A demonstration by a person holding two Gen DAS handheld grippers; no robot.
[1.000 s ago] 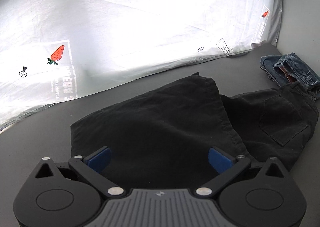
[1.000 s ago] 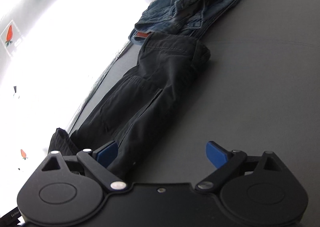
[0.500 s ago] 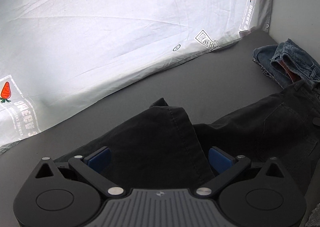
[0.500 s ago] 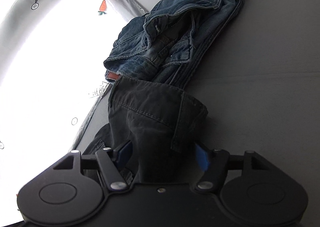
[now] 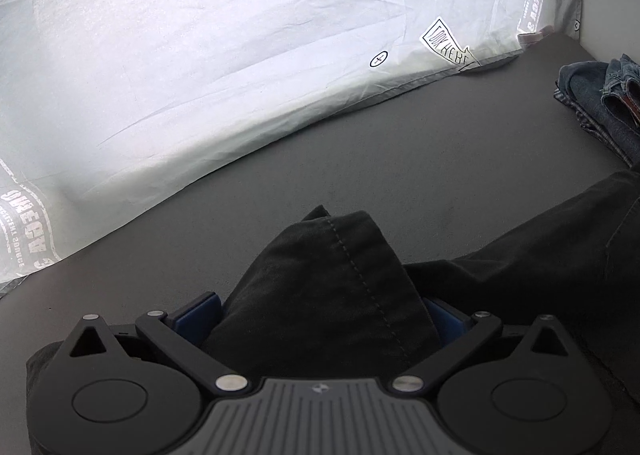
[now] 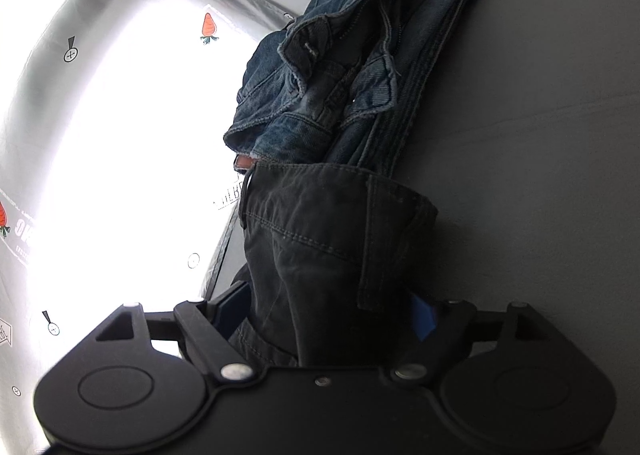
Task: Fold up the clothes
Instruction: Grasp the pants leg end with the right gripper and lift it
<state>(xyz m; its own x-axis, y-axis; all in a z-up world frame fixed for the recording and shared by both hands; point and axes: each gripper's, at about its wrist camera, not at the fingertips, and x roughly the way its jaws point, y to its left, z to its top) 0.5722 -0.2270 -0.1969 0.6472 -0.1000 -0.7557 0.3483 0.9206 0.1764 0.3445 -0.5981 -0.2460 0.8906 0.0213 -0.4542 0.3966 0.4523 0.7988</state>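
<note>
Between the fingers of your left gripper [image 5: 320, 315] lies a folded hem end of the black trousers [image 5: 328, 287]. The blue pads [image 5: 198, 315] stand wide at either side of the cloth, and you cannot tell whether they press on it. Beyond this gripper runs bare grey counter [image 5: 400, 159], and past that a white printed sheet [image 5: 200, 55] rises as a backdrop. To the right of it the trousers stretch away across the counter.

Your right gripper [image 6: 324, 311] straddles the waistband end of the black trousers [image 6: 332, 239]. Its jaws are opening, with the cloth between them; the blue pad [image 6: 422, 315] on the right sits at the fabric's edge. Just ahead of this gripper, touching the black waistband, a crumpled pair of blue jeans [image 6: 360, 67] is heaped at the counter's [image 6: 540, 175] far side. Left of this gripper the printed sheet [image 6: 120, 135] glows bright.
</note>
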